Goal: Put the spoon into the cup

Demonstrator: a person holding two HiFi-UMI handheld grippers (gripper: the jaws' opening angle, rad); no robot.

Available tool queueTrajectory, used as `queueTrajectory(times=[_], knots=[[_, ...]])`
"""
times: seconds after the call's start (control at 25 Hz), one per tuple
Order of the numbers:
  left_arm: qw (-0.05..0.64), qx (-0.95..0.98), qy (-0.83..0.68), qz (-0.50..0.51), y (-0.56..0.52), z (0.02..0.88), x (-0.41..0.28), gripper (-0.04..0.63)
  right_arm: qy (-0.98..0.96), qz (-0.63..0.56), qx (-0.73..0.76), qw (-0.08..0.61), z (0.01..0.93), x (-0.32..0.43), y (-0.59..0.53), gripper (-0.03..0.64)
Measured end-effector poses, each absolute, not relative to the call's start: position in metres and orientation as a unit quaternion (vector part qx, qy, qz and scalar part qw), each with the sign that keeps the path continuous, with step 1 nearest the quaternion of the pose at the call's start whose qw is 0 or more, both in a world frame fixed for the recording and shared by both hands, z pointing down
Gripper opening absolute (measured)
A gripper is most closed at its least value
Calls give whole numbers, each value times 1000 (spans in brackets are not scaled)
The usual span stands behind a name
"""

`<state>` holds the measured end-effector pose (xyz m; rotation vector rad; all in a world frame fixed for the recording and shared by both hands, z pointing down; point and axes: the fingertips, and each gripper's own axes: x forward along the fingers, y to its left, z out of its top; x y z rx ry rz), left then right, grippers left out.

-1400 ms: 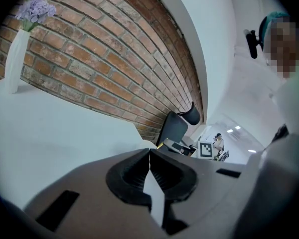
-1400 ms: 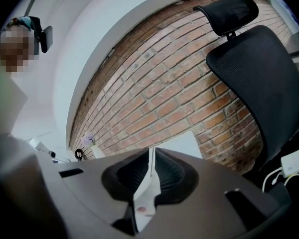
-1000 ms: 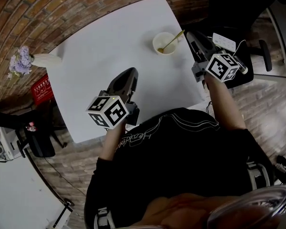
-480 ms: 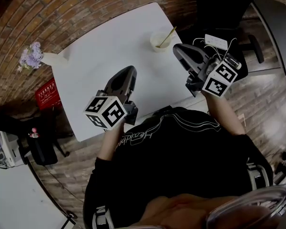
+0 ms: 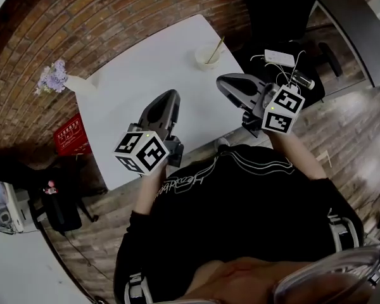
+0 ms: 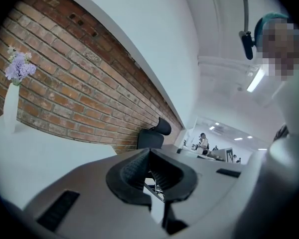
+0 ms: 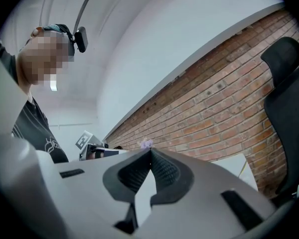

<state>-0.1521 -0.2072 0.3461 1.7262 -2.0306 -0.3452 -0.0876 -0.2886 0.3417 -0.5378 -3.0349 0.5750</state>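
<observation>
Pulled back from the cup since a second ago, our right gripper (image 5: 223, 82) hangs at the table's near edge, jaws pressed together on nothing. Our left gripper (image 5: 170, 96) hovers over the white table (image 5: 133, 75), likewise clenched and empty. Farther off, the spoon (image 5: 215, 48) leans inside the cup (image 5: 204, 58) by the far corner.
</observation>
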Motion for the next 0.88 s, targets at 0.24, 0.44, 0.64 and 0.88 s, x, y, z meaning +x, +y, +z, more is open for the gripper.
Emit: queueTrajectory(times=[0.24,0.44,0.64,0.88], knots=[[214,627,-739,-123,-195,339,-141,5,-964,215,-157,-4,338,-76,-284,-3],[201,624,-745,-120,-179,335,-140,5,-964,212,-158,0,340,-73,-271,-3],[192,619,-752,-122,-161,333,-143,5,-965,208,-158,1,339,-73,-260,-3],[187,619,-753,-123,-149,330,-139,5,-966,202,-163,4,338,-73,-247,-3]])
